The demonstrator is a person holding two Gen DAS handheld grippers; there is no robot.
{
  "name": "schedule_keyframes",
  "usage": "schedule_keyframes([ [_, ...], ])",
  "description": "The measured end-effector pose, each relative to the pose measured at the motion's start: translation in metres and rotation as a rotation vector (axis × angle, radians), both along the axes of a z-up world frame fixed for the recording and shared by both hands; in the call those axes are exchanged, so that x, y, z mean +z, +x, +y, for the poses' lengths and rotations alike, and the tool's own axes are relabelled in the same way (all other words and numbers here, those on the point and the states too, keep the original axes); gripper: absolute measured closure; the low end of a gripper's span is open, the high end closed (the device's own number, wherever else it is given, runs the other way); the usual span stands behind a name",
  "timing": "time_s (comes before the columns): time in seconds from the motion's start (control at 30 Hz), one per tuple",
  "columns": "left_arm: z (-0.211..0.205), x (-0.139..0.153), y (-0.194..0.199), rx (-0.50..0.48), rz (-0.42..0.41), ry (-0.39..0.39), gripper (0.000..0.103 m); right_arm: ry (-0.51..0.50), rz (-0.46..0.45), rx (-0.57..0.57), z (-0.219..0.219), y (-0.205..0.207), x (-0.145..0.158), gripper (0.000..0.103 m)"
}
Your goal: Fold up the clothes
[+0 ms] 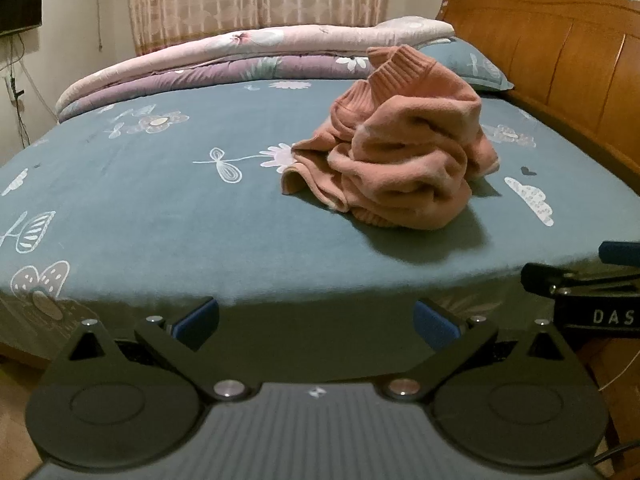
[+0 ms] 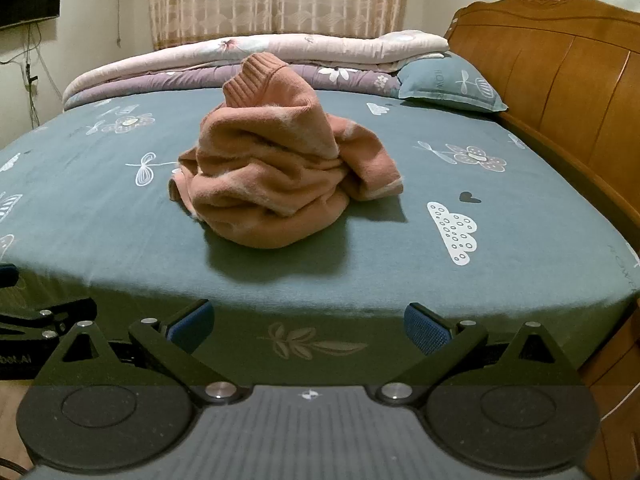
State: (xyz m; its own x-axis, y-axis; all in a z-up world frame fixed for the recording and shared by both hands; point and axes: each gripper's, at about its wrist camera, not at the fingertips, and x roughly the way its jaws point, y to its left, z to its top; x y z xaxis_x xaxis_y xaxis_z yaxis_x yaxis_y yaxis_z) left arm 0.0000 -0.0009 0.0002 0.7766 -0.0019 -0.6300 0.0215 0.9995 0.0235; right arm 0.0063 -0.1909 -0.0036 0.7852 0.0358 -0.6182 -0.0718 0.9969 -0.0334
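Left gripper (image 1: 316,322) nearest, at bed's near edge, jaws spread wide, nothing between blue pads. Right gripper (image 2: 308,324) alongside, jaws likewise spread and empty. Beyond them, bed (image 2: 120,248) with teal flower-print sheet. Pink sweater (image 2: 280,176) lies on sheet, well apart from both grippers: crumpled heap, unfolded, soft fuzzy knit, deep creases, ribbed cuff or collar sticking up at top, loose flap trailing left. Farther back, folded quilt (image 2: 256,56), teal pillow (image 2: 452,84) by wooden headboard (image 2: 560,60), curtain (image 2: 280,0) behind.
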Motion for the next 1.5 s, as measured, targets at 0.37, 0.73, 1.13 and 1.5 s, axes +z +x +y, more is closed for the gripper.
schedule_keyframes([
  [0.37, -0.002, -0.001, 0.006, 0.002, 0.016, 0.028, 0.0, -0.006, 0.009, 0.008, 0.0, 0.003, 0.002, 0.0],
  [0.73, -0.004, 0.0, 0.009, 0.017, 0.016, 0.039, 0.0, -0.006, 0.013, 0.01, 0.003, 0.008, -0.001, 0.0],
  [1.13, -0.006, -0.002, 0.01, 0.012, 0.022, 0.039, 0.0, -0.001, 0.016, 0.007, 0.0, 0.008, -0.002, 0.0],
  [1.5, -0.008, -0.002, 0.012, 0.011, 0.025, 0.04, 0.0, 0.0, 0.016, 0.004, -0.001, 0.008, -0.003, 0.0],
])
